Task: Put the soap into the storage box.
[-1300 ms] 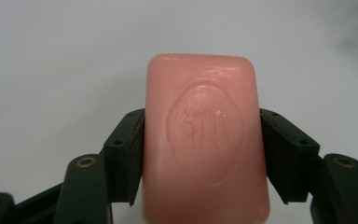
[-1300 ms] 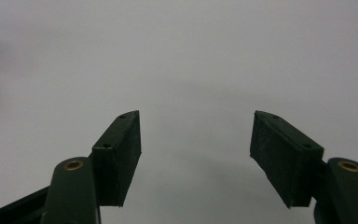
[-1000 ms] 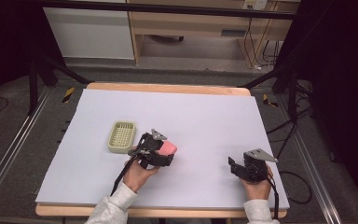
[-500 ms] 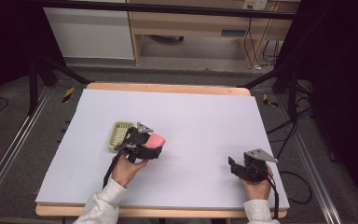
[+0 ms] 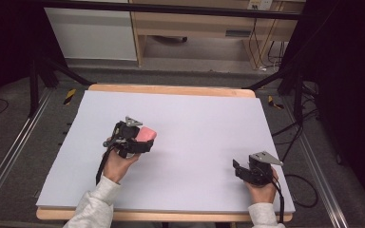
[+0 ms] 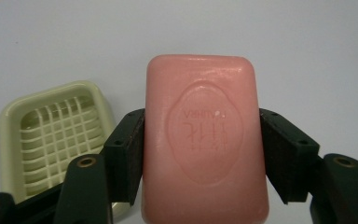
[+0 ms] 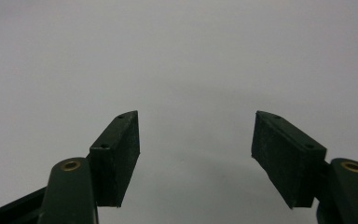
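While the two black pads of the left gripper (image 6: 200, 140) press on the long sides of a pink soap bar (image 6: 205, 140), the bar stands between them with its stamped oval face toward the camera and its rounded far end reaching well past the pads. Just beside the soap bar, on the near-left in the left gripper view, lies a pale green soap dish (image 6: 51, 135) with a ribbed grid floor; part of it is hidden behind the left jaw, and the bar is apart from it, not in it.

From the high view the soap bar (image 5: 146, 134) shows pink at the tip of the left gripper (image 5: 140, 140), over the left half of the white table top (image 5: 199, 123), with the left hand (image 5: 116, 164) behind it.

Well apart from the soap bar, near the table's front right corner, the right gripper (image 7: 196, 154) has nothing between its pads; its jaws stand parted over bare white surface and have just been opening. The right hand (image 5: 261, 187) holds that right gripper (image 5: 237, 168) low by the table's edge.
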